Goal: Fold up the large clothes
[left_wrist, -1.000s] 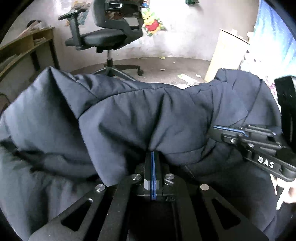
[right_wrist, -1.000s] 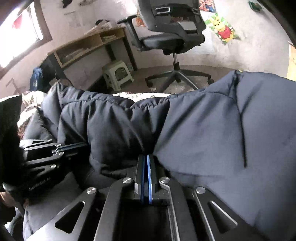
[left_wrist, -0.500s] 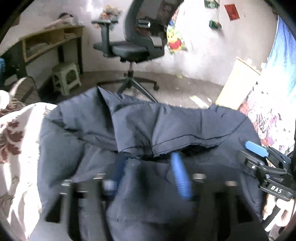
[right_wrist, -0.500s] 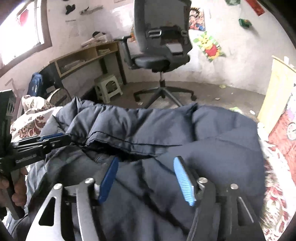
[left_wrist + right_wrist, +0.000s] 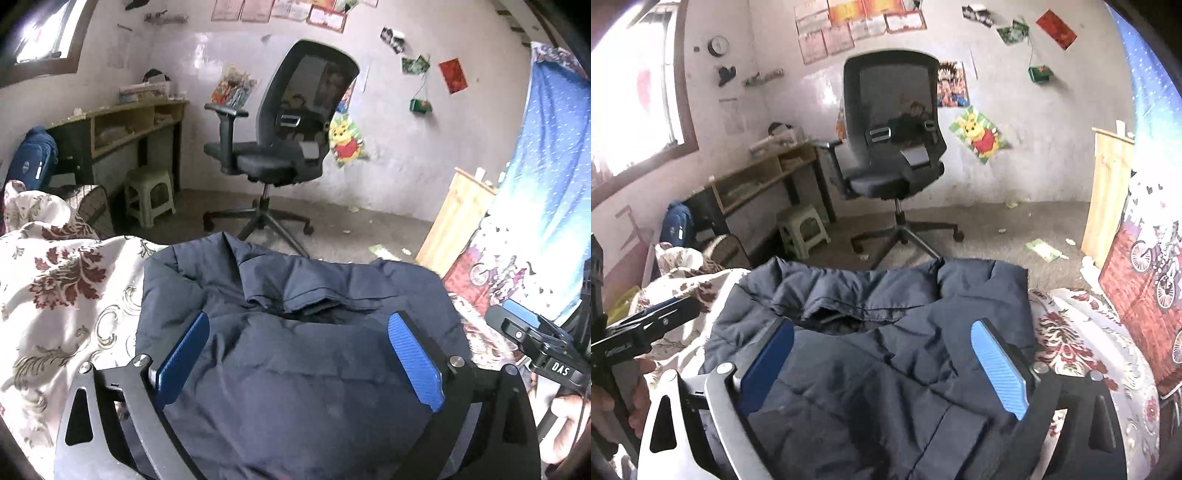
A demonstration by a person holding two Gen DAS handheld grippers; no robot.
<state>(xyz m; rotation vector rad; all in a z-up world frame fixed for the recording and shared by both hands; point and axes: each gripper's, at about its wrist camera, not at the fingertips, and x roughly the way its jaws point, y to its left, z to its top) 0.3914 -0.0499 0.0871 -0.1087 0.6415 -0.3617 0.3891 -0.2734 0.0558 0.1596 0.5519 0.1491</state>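
Navy padded jacket [image 5: 295, 369] lies folded in a bulky heap on the floral bedspread [image 5: 55, 295], both grippers released above it.

Jacket surface is quilted and creased, with an upper layer folded toward the far edge. Left gripper [image 5: 299, 365] has blue pads spread wide, holding nothing; right gripper [image 5: 882, 365] likewise spread and empty. Beyond the bed: office chair [image 5: 894, 155], green stool [image 5: 803, 230], wooden desk [image 5: 140, 125] against the wall.
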